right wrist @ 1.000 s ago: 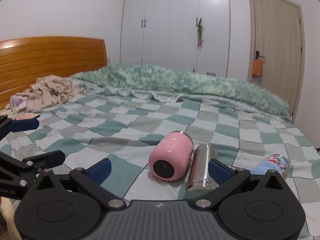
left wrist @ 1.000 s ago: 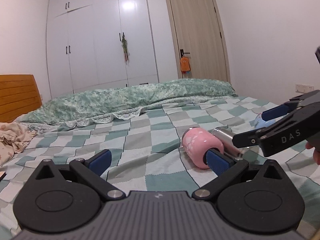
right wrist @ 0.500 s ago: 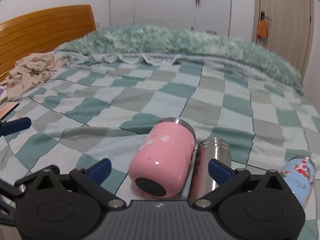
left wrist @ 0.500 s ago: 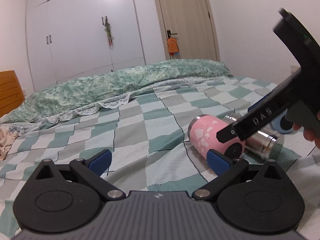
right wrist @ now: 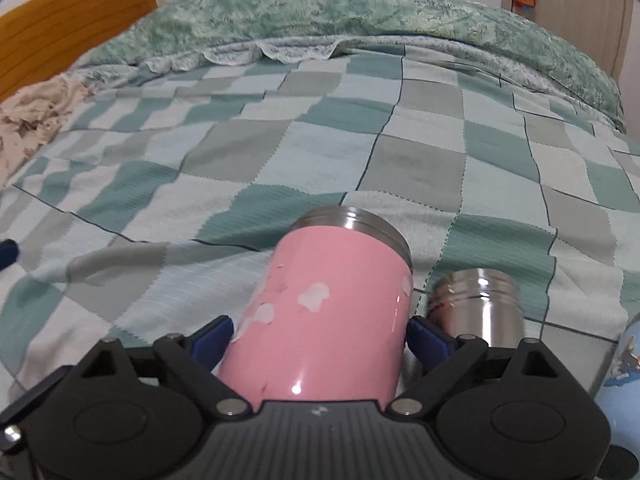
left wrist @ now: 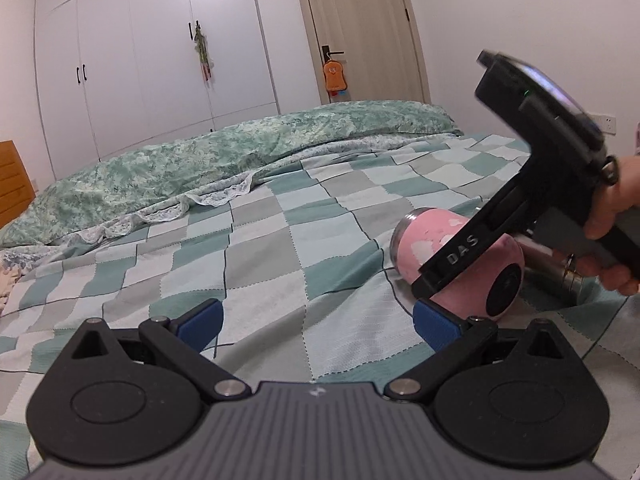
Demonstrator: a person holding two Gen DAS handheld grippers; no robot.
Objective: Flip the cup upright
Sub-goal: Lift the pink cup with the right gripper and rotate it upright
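A pink cup (right wrist: 332, 312) with a steel rim lies on its side on the checked bedspread (right wrist: 280, 148), its black base toward the right wrist camera. My right gripper (right wrist: 320, 338) is open, with one blue pad on each side of the cup's body; whether the pads touch it is unclear. In the left wrist view the cup (left wrist: 436, 252) lies at the right, with the right gripper (left wrist: 460, 256) reaching over it. My left gripper (left wrist: 316, 322) is open and empty, low over the bedspread to the left of the cup.
A steel cup (right wrist: 478, 304) lies on its side right beside the pink one. A light blue printed cup (right wrist: 624, 372) lies further right. A green quilt (right wrist: 360, 20) is bunched along the far side. Crumpled cloth (right wrist: 28, 120) lies at left by the wooden headboard (right wrist: 68, 28).
My right gripper has come forward and down until its open fingers straddle the pink cup. The left gripper has shifted a little, so the cup sits further right in its view.
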